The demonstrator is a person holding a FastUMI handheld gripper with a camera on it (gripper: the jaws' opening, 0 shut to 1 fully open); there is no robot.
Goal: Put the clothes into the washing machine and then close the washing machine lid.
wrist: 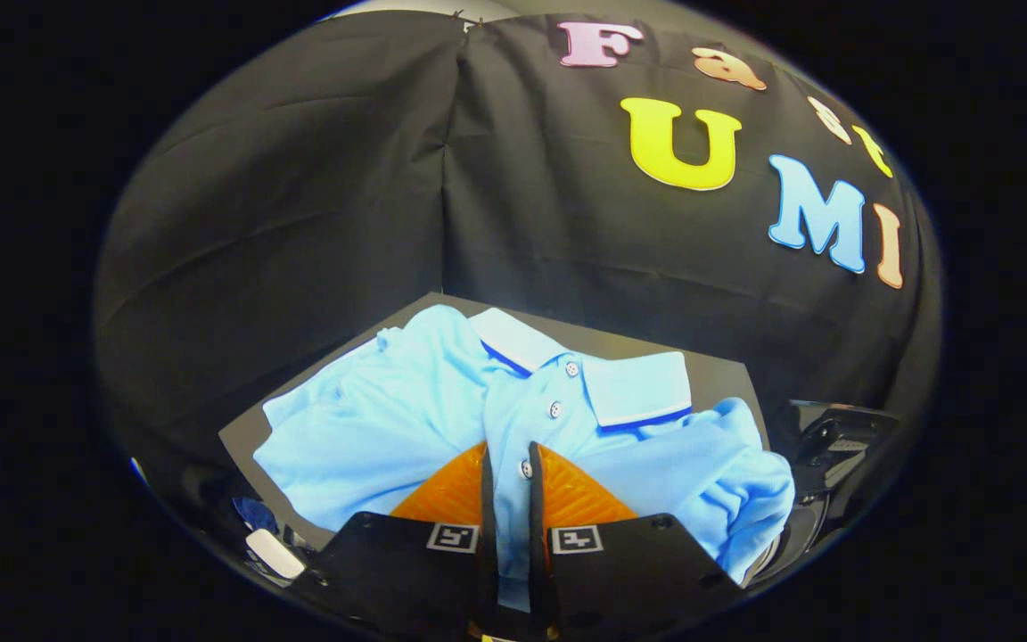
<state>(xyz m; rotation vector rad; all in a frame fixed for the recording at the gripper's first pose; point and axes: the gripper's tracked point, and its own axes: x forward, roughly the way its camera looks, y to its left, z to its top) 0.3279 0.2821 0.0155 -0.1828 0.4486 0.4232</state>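
A light blue polo shirt with a white, blue-edged collar lies spread on a dark grey tabletop. Its button placket runs down towards me. My gripper is low over the shirt's front. The two fingers stand close together with a narrow strip of the placket fabric pinched between them, one button right at the tips. The shirt's right side bunches up and hangs over the table's right edge.
A dark, shiny plastic body stands just past the table's right edge, beside the bunched sleeve. A small white object and some dark blue cloth sit below the table's near left corner. The black cloth wall rises close behind the table.
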